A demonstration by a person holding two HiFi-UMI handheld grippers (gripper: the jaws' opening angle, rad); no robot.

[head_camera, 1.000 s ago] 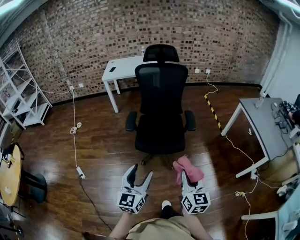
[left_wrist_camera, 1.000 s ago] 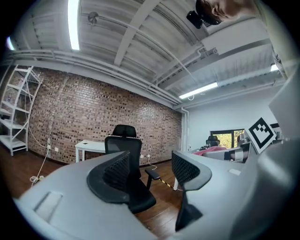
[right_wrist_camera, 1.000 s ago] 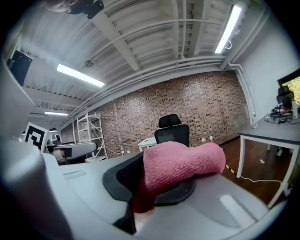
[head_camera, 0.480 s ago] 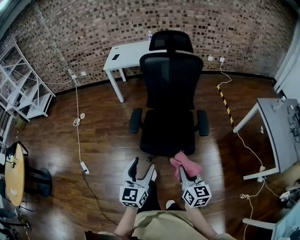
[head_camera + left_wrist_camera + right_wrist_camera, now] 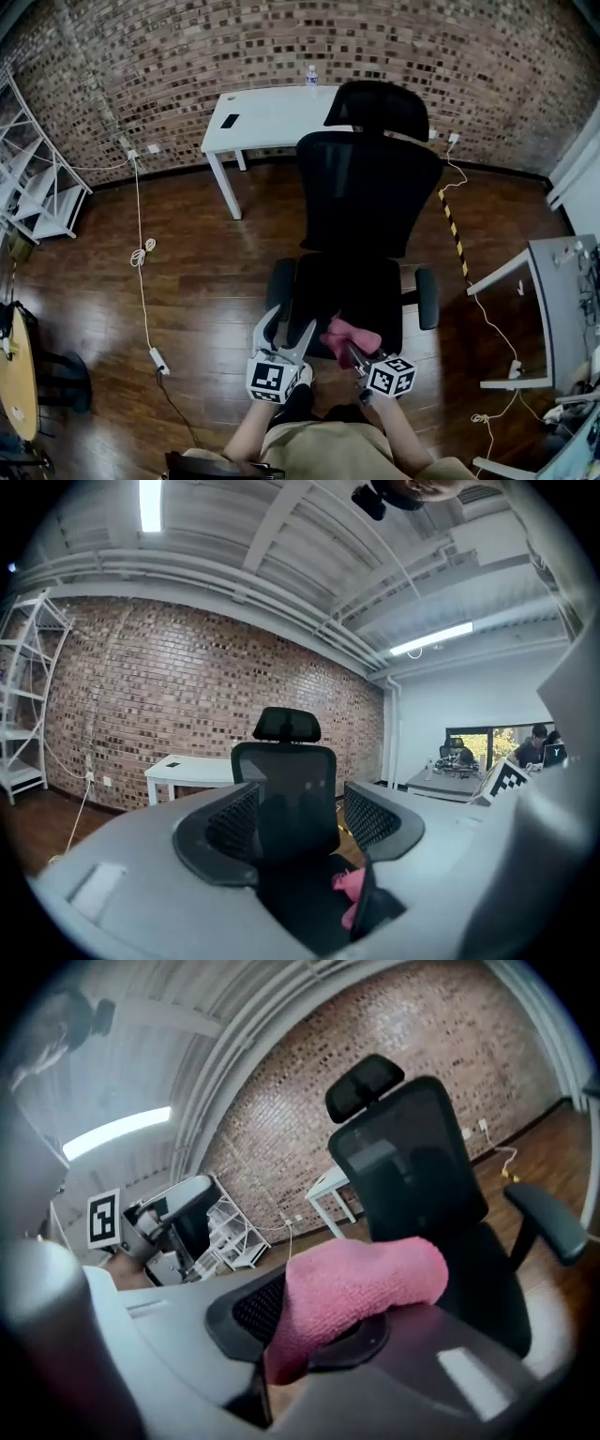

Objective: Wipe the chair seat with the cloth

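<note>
A black office chair (image 5: 367, 192) with a mesh back, headrest and armrests faces me; its seat (image 5: 352, 291) is just ahead of both grippers. My right gripper (image 5: 345, 345) is shut on a folded pink cloth (image 5: 348, 337), held over the seat's front edge. In the right gripper view the pink cloth (image 5: 361, 1288) bulges out from between the jaws, with the chair (image 5: 422, 1171) behind it. My left gripper (image 5: 290, 330) stands open and holds nothing, at the seat's front left corner. The left gripper view shows the chair (image 5: 284, 785) between the open jaws and the cloth (image 5: 351, 891) at lower right.
A white desk (image 5: 262, 117) stands against the brick wall behind the chair, with a bottle and a dark flat item on it. A grey desk (image 5: 562, 300) is at the right, white shelving (image 5: 33, 187) at the left. Cables (image 5: 142, 253) trail over the wood floor.
I have come closer to the chair, which now fills more of the view. Both grippers moved forward; the cloth went from the floor in front to the seat's front edge.
</note>
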